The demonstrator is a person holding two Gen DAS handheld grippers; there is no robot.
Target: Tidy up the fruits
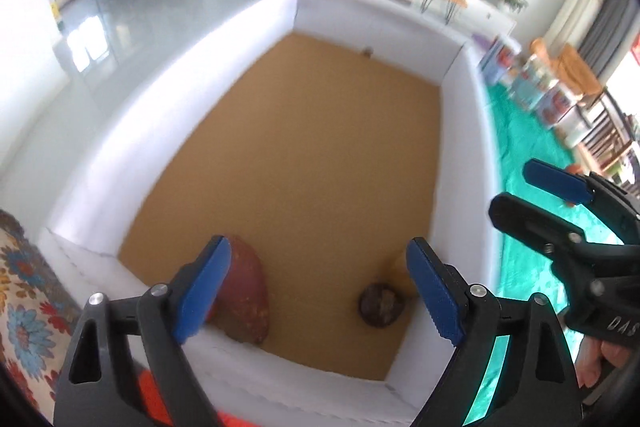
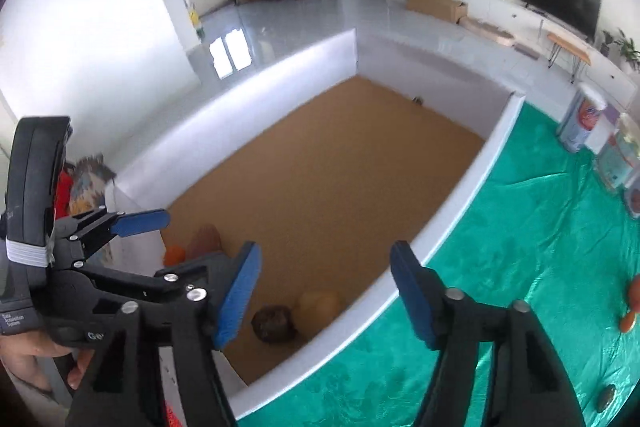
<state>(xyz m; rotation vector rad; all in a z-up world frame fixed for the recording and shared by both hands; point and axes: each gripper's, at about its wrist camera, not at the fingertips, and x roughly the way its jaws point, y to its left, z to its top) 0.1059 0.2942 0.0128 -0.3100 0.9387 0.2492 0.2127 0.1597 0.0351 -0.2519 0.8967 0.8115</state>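
Both sets of fingers apart, nothing between: left gripper (image 1: 318, 291) over white box (image 1: 460, 131), right gripper (image 2: 324, 291) at its near wall. Reddish fruit (image 1: 246, 303) just behind left finger; brown round fruit (image 1: 380, 303) nearer right finger, touching yellow fruit (image 2: 318, 309). Orange fruit (image 2: 174, 254) in the corner. Probably light, firm, round, roll-prone; best gripped across widest middle.

glossy green cloth (image 2: 520, 267), matt white box (image 1: 460, 131)
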